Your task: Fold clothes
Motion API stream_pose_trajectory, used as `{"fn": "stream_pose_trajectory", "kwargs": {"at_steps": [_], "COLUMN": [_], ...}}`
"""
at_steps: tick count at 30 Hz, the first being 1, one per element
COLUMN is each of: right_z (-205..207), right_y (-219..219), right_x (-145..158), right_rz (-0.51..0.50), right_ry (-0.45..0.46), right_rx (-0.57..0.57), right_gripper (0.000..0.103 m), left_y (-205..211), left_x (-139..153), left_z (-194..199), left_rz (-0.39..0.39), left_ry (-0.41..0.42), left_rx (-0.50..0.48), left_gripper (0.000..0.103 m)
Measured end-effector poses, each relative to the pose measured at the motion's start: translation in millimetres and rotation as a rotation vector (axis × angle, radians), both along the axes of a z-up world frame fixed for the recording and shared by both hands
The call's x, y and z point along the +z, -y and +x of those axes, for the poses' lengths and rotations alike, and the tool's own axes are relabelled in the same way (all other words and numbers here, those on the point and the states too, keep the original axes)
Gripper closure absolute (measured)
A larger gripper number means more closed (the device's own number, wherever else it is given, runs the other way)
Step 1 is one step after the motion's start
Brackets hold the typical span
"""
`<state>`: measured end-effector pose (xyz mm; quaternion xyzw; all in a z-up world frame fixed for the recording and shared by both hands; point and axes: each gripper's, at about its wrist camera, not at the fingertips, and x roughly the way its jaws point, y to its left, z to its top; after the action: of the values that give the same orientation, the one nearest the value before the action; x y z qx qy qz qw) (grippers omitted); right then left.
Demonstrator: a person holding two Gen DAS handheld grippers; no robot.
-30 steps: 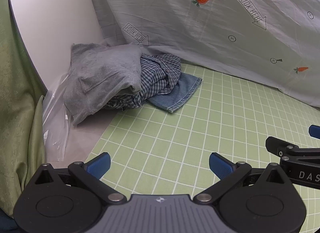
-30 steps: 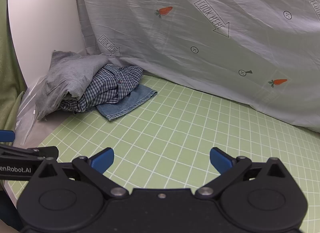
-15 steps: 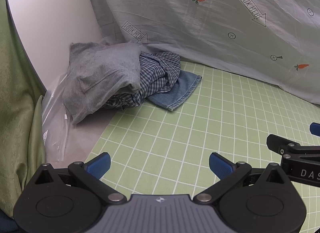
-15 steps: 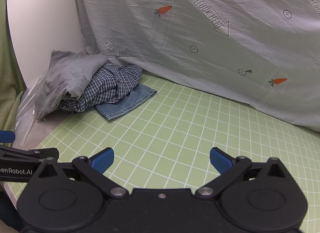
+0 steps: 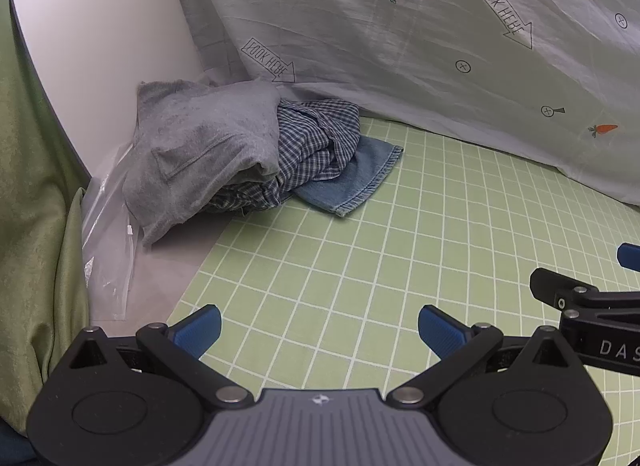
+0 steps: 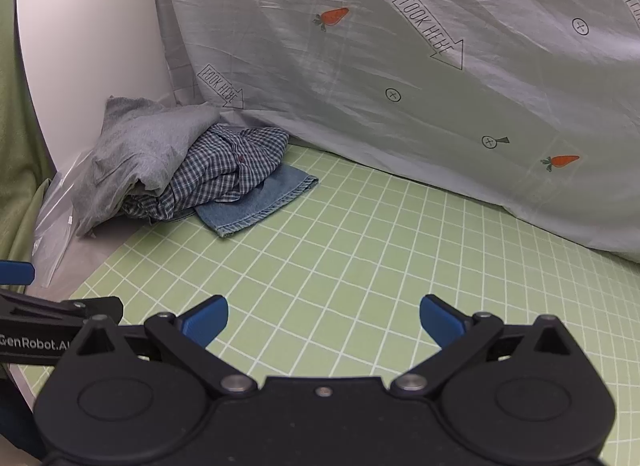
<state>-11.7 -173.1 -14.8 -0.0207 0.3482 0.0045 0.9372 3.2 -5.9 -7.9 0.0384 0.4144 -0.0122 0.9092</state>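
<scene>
A heap of clothes lies at the far left of the green grid mat [image 5: 420, 234] [image 6: 360, 250]. On top is a grey garment [image 5: 200, 145] [image 6: 140, 149], under it a blue checked shirt [image 5: 316, 137] [image 6: 228, 169], and at the bottom a blue denim piece [image 5: 352, 181] [image 6: 260, 201]. My left gripper [image 5: 319, 330] hovers open over the mat, well short of the heap, with nothing between its blue fingers. My right gripper [image 6: 323, 320] is open too, to the right of the left one, and holds nothing.
A grey sheet printed with carrots and arrows [image 5: 440, 45] [image 6: 420, 85] hangs along the back. A clear plastic bag [image 5: 104, 250] [image 6: 52, 225] lies left of the heap by a white panel [image 5: 100, 45]. Green fabric [image 5: 32, 205] hangs at the far left.
Both views have shifted only slightly; the left one has drifted a little toward the heap. The clothes have not moved and both grippers stay open.
</scene>
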Motion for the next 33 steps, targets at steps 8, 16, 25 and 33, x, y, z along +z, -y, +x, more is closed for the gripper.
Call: {"fn": "stream_pose_trajectory", "kwargs": {"at_steps": [8,16,25,33], "right_z": [6.0,32.7,106.9,199.9], "right_y": [-2.3,-7.4,-35.8,-90.5], "right_x": [-1.8,1.5,14.1,21.1], "right_rz": [-0.005,-0.002,0.000,0.034], "right_ry": [-0.017,-0.013,0.015,0.032], "right_rx": [0.021,0.044,0.096,0.169], "right_gripper": [0.000,0.000,0.000,0.001], "left_y": [0.4,-6.2,-53.6,-114.9], "left_x": [-3.6,-0.9,12.1,17.6], "left_z": [5.8,30.1,101.6,186.9], "left_rz": [-0.003,0.005,-0.015,-0.047], "left_ry": [-0.021,-0.020,-0.024,-0.029], "left_rx": [0.013,0.038,0.115,0.216], "left_gripper": [0.000,0.000,0.000,0.001]}}
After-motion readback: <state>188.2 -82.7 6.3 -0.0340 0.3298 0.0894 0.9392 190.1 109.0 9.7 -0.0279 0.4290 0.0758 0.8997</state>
